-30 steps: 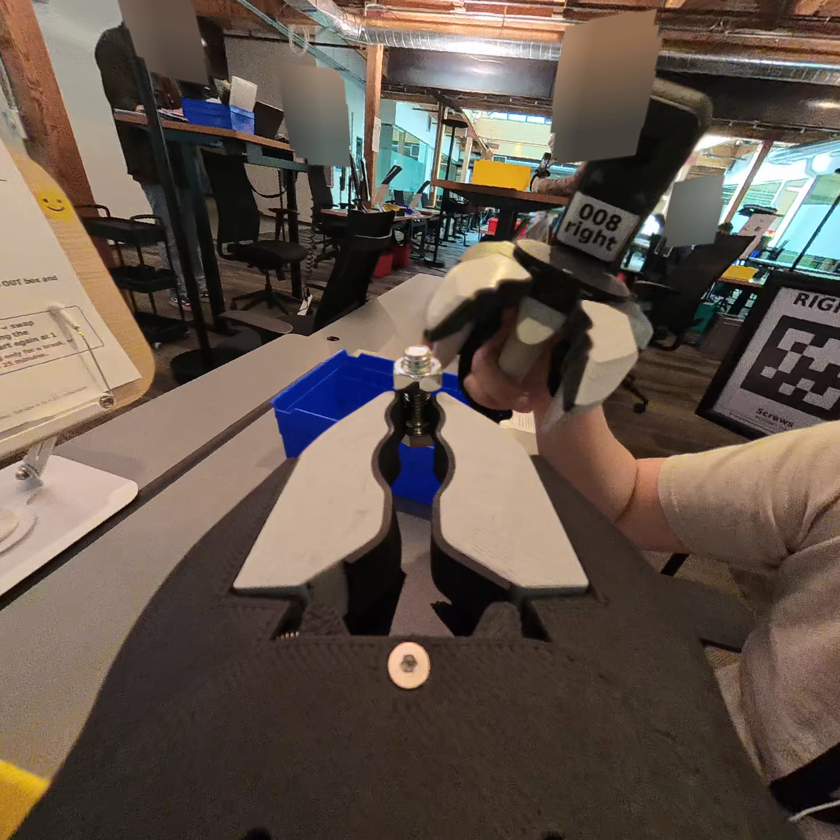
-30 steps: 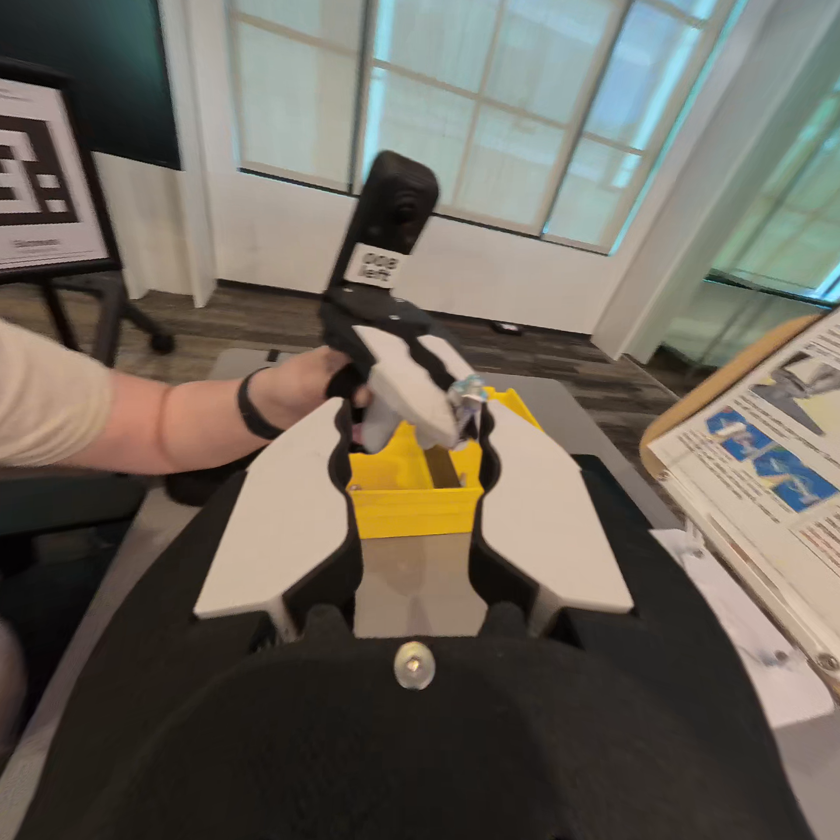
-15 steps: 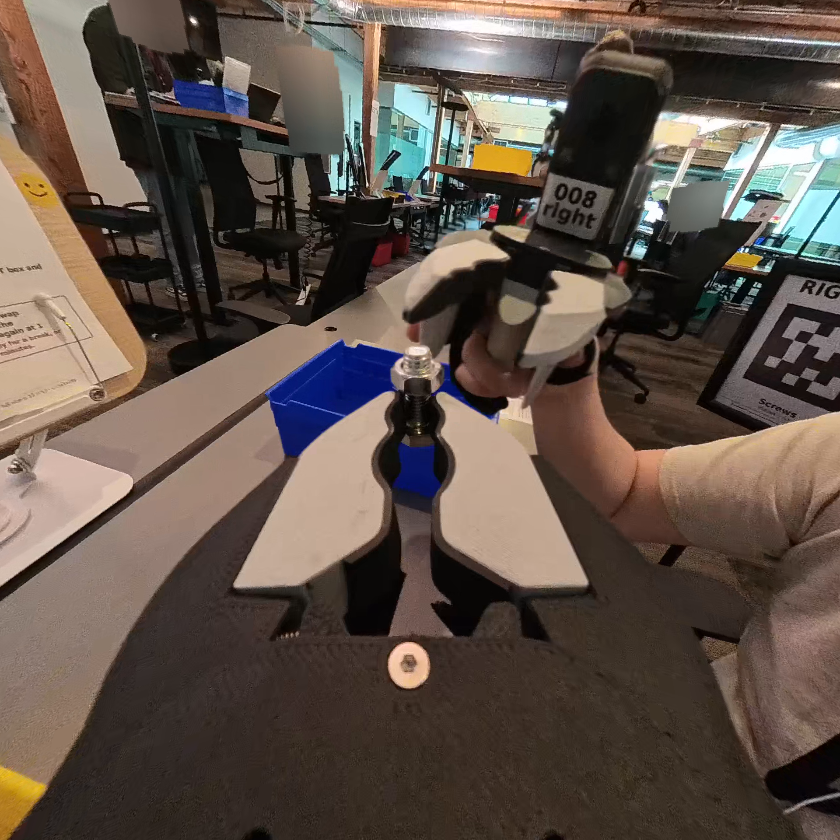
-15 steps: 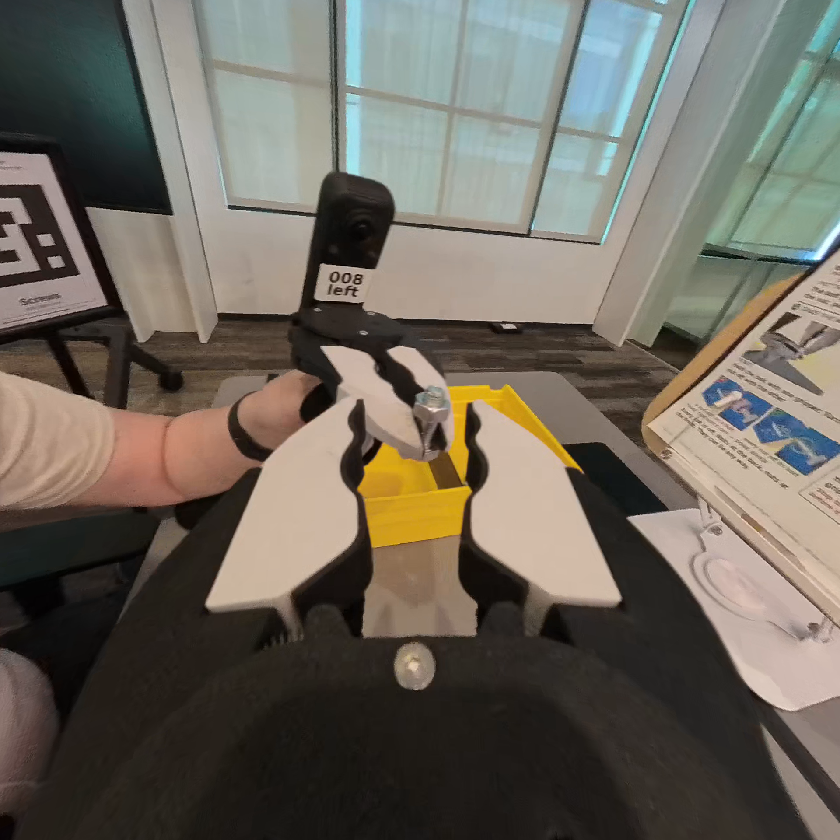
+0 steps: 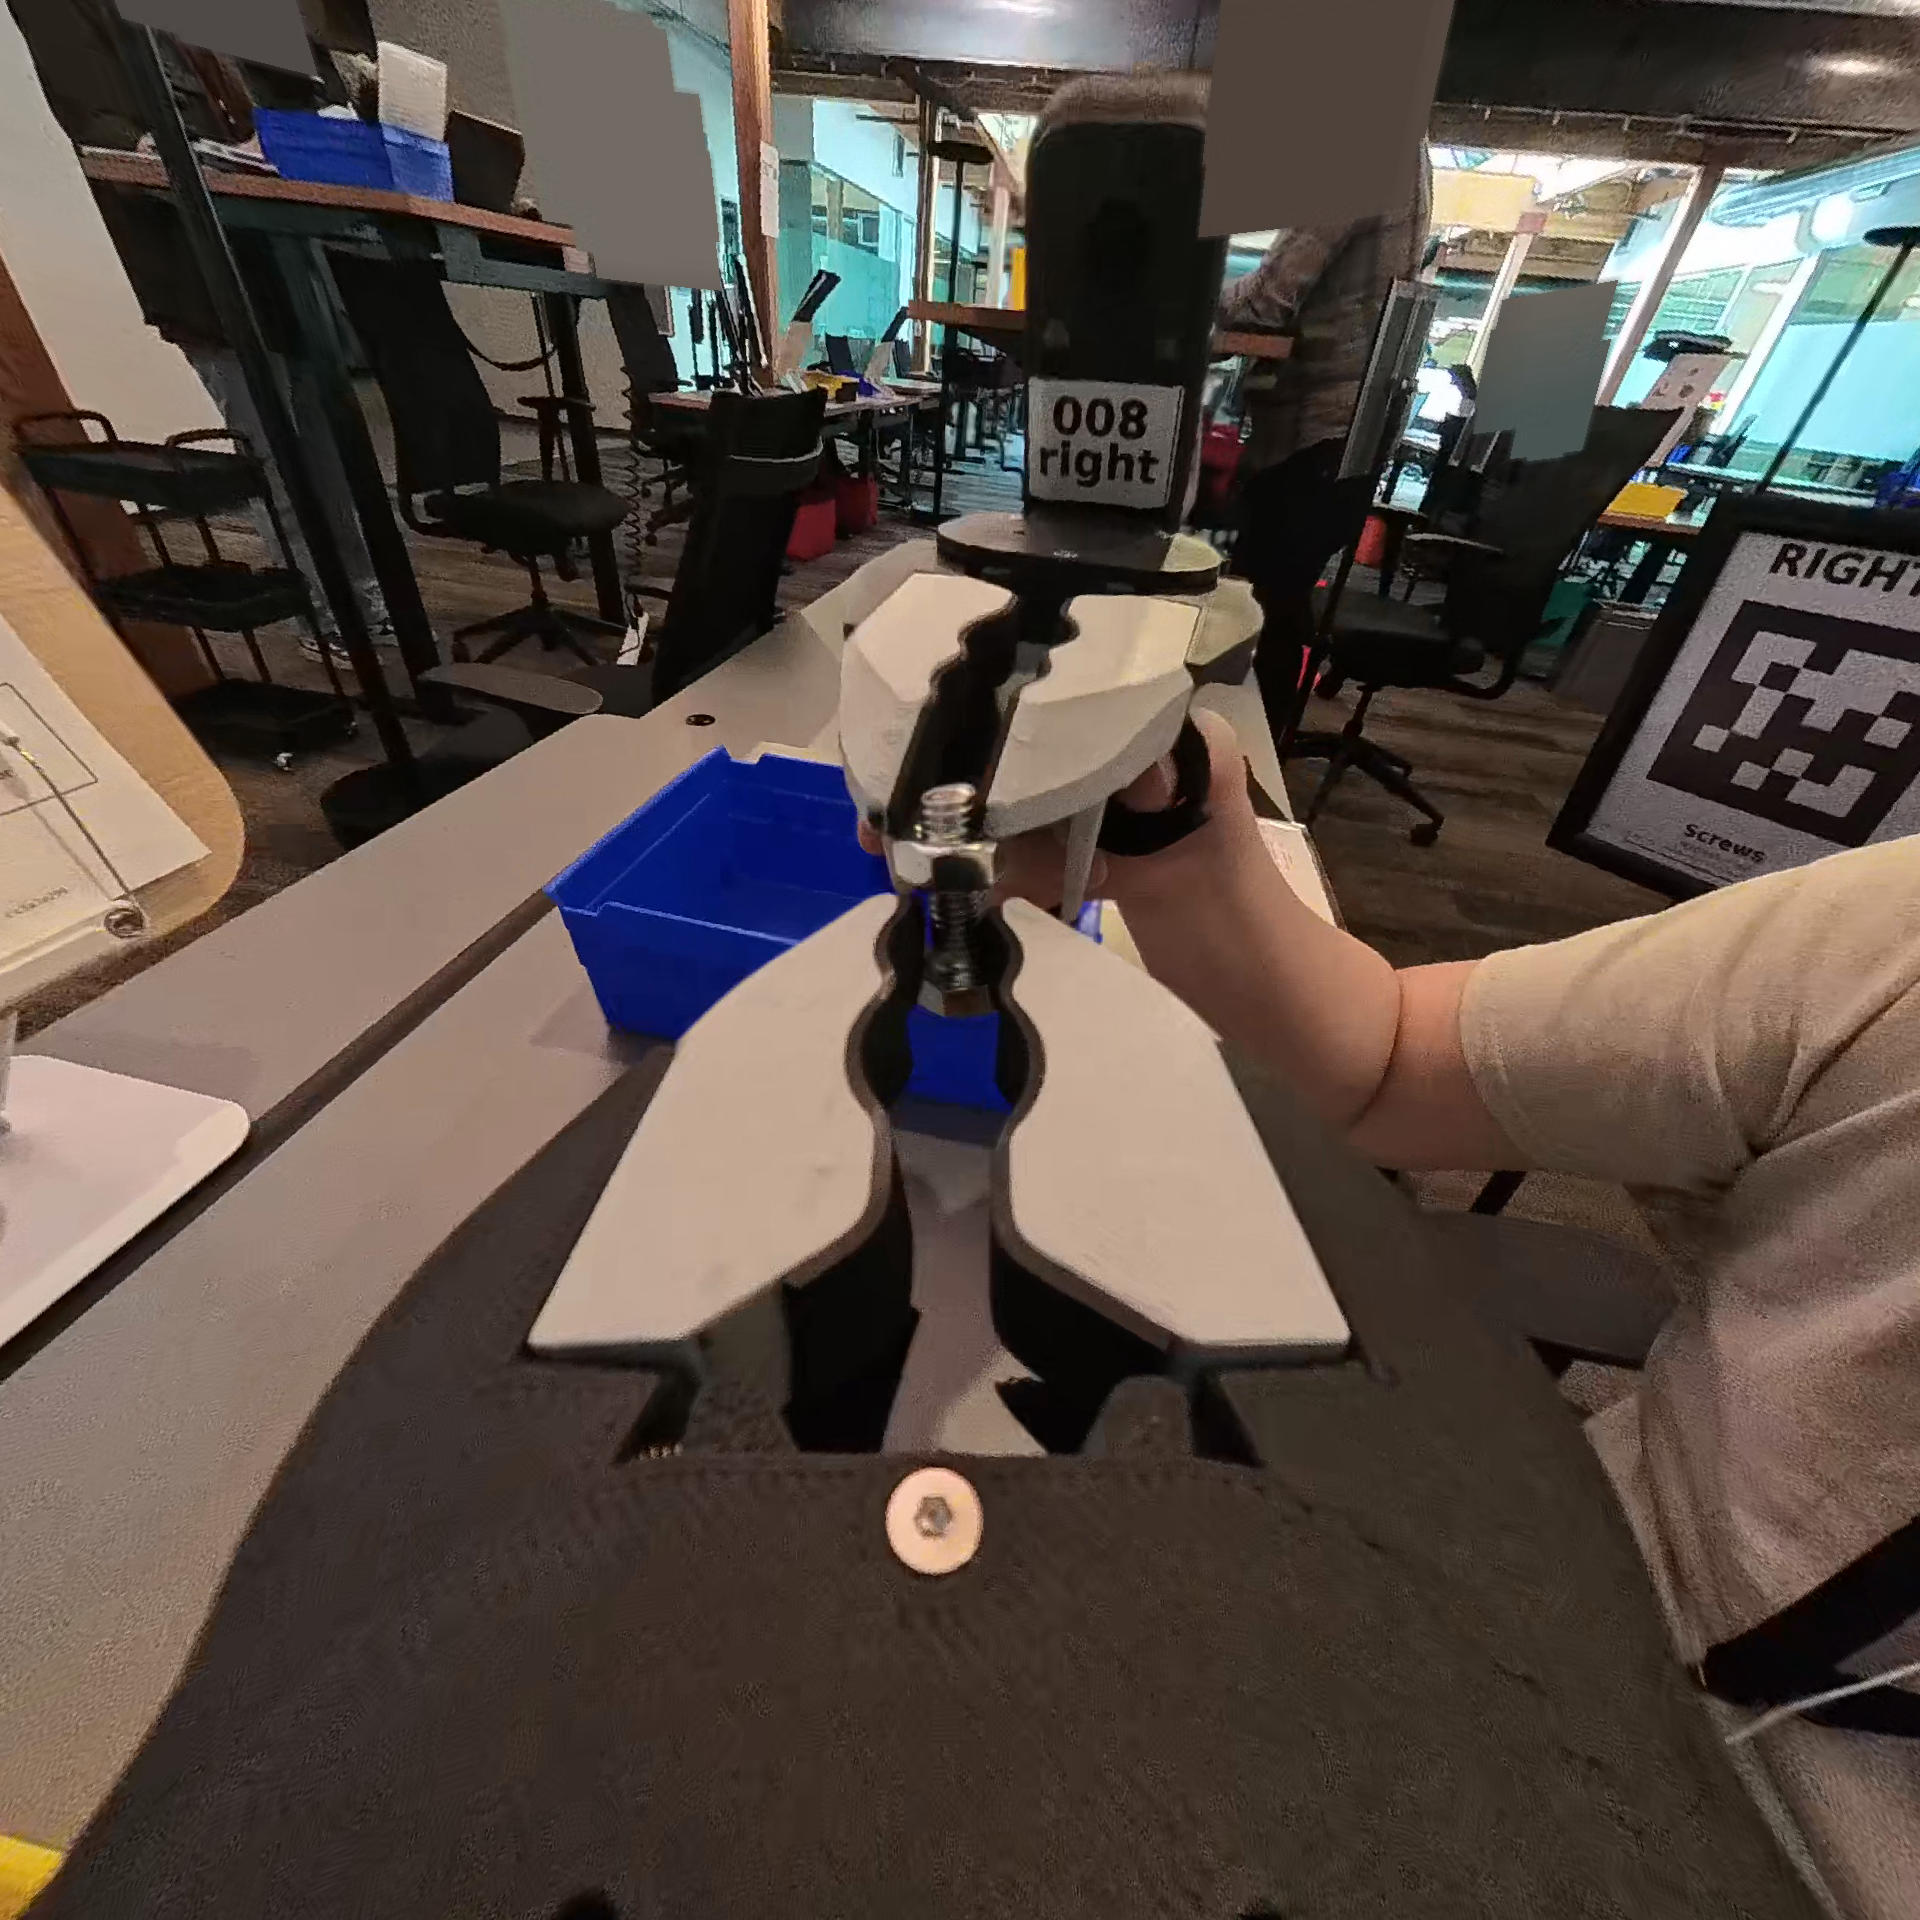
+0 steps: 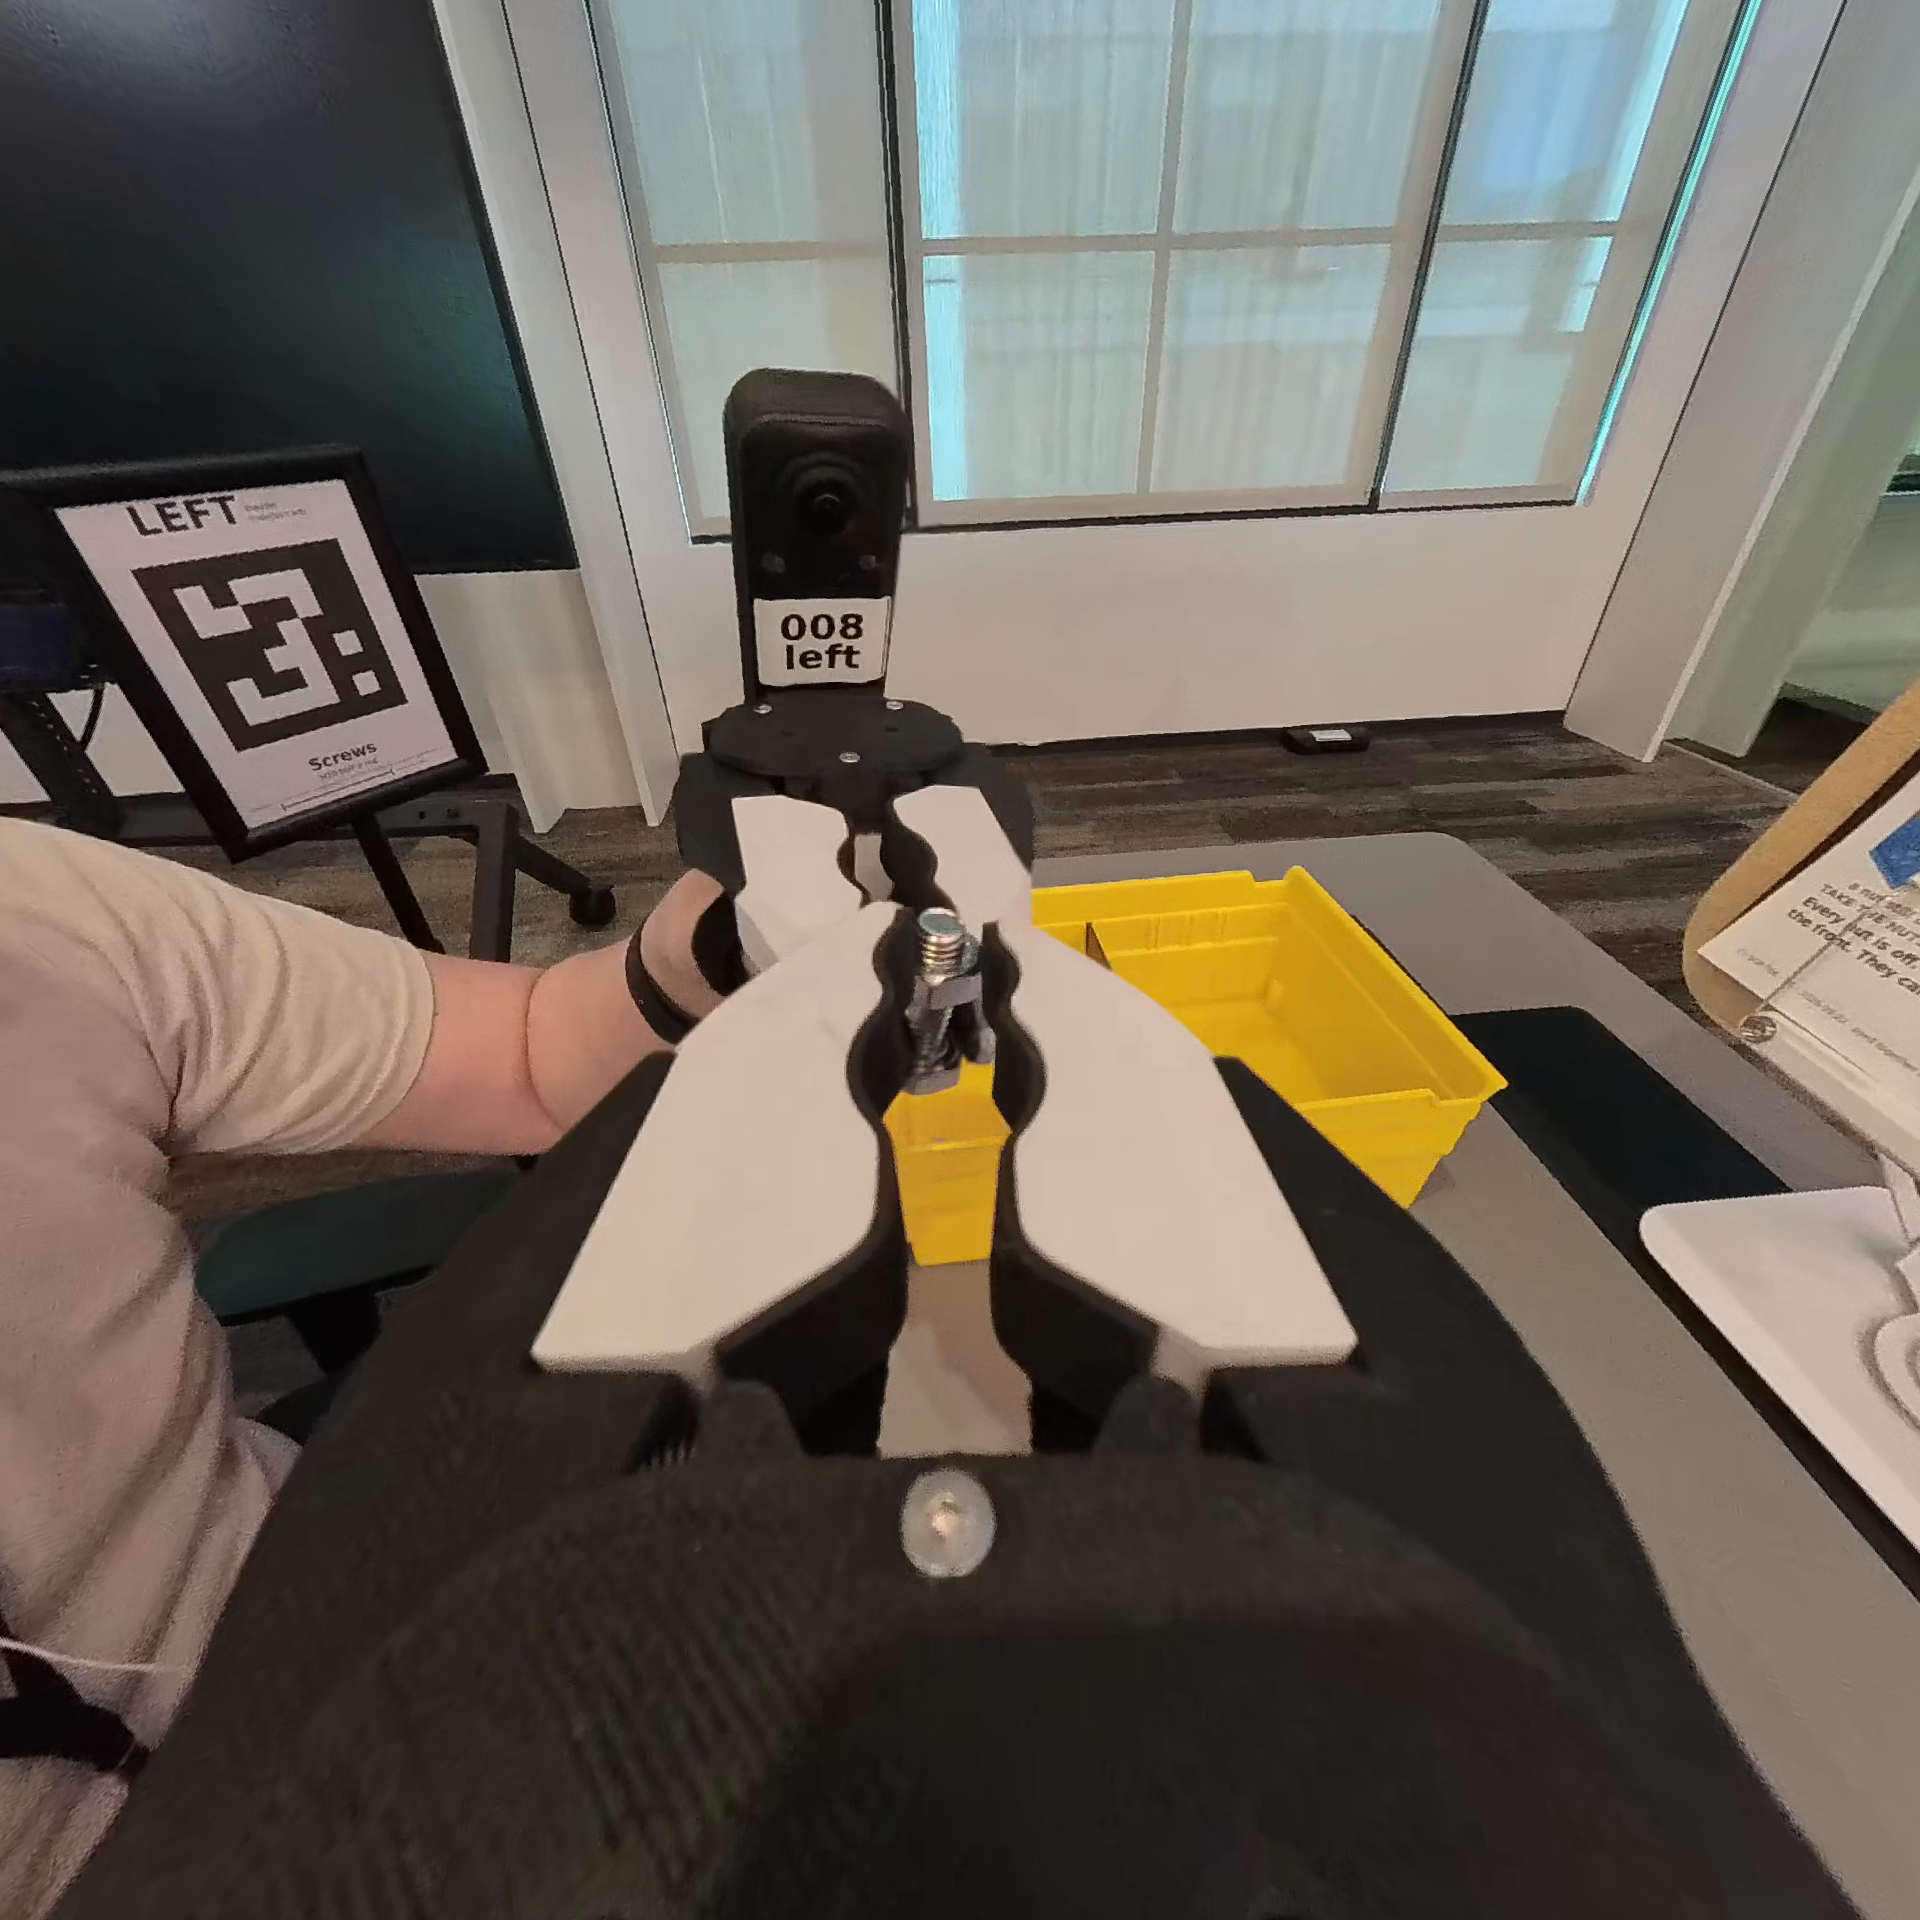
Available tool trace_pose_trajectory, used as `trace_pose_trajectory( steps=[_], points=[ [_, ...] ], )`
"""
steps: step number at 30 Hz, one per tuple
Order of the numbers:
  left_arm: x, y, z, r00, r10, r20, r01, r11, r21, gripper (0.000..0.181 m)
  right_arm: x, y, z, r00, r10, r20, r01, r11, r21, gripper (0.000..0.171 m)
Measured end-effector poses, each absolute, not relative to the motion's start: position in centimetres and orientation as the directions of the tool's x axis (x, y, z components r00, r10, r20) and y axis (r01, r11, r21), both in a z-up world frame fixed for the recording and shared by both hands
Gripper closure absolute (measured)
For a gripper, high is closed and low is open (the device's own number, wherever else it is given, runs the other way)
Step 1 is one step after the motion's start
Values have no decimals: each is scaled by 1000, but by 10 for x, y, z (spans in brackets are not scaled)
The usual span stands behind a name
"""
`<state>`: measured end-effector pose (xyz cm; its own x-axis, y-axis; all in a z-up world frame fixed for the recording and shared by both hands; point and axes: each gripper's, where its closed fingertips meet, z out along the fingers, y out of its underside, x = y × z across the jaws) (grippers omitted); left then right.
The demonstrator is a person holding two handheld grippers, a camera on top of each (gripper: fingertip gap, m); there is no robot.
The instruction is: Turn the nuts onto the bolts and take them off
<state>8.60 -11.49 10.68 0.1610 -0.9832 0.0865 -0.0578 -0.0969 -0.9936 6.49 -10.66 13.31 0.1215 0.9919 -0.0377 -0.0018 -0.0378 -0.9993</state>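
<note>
The left gripper (image 5: 948, 940) is closed on the bolt (image 5: 950, 940), pinching its lower shank and head between the scalloped inner edges of its white fingers (image 5: 769, 1122), so that the threaded end stands upright just past the fingertips. A hex nut (image 5: 943, 858) sits on the thread a little below the bolt's top, above the left gripper's tips. The right gripper (image 6: 940, 992) faces the left one head-on and is drawn narrow around that same nut (image 6: 940, 1003): in the right wrist view its two white fingers (image 6: 1122, 1143) press in on the nut from either side, with the bolt's thread (image 6: 938, 951) poking up between the tips and the rest of the shank running down into the gap behind them. In the left wrist view the right gripper's fingers (image 5: 1091, 727) come down over the bolt from above and beyond, tips at the nut (the contact itself is partly hidden by the fingers). A hand (image 5: 1195, 883) holds the right gripper's grip, just right of the bolt; another hand (image 6: 623, 997) holds the left one. Beyond the left gripper's tips, slightly to their left, a blue bin (image 5: 717, 914) rests on the grey table (image 5: 312, 1039). Beyond and right of the right gripper's tips lies a yellow bin (image 6: 1299, 1018).
</note>
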Motion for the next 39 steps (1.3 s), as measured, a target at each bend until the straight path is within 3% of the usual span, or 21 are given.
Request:
trace_pose_trajectory(
  steps=[3,9,11,13,15,21,23,30,32,33,37,39],
  points=[
    [77,-103,112,232,-969,87,-34,-97,-995,140,72,-98,139,141,986,-94,-62,-86,-994,161],
    [89,-113,97,129,-979,158,-84,-169,-982,137,72,-102,140,119,990,-72,-59,-66,-996,162],
    [96,-121,94,51,-976,214,-72,-217,-974,140,69,-107,139,100,994,-39,-46,-35,-998,162],
    [98,-128,96,-23,-968,251,-54,-249,-967,158,68,-111,139,94,995,-12,-32,-9,-999,162],
    [98,-129,98,-36,-972,234,-35,-233,-972,162,68,-115,138,72,997,4,-21,6,-1000,161],
    [97,-123,99,42,-990,138,-37,-140,-990,163,68,-114,141,87,995,52,-52,56,-997,160],
    [95,-120,101,72,-990,119,-33,-122,-992,163,69,-111,145,107,994,36,-87,46,-995,134],
    [85,-101,97,194,-974,120,-66,-135,-989,163,62,-122,138,45,999,-3,-35,-1,-999,121],
    [82,-95,96,223,-965,135,-57,-151,-987,163,65,-130,138,10,1000,-5,-11,-5,-1000,143],
    [81,-95,98,222,-966,132,-44,-145,-988,163,66,-129,139,19,999,-29,-8,-29,-1000,144],
    [84,-102,99,198,-974,111,-58,-125,-991,163,63,-111,138,133,991,-8,-37,-3,-999,124],
    [86,-103,98,207,-973,98,-72,-115,-991,163,58,-116,132,97,995,-23,-7,-23,-1000,123]
  ],
)
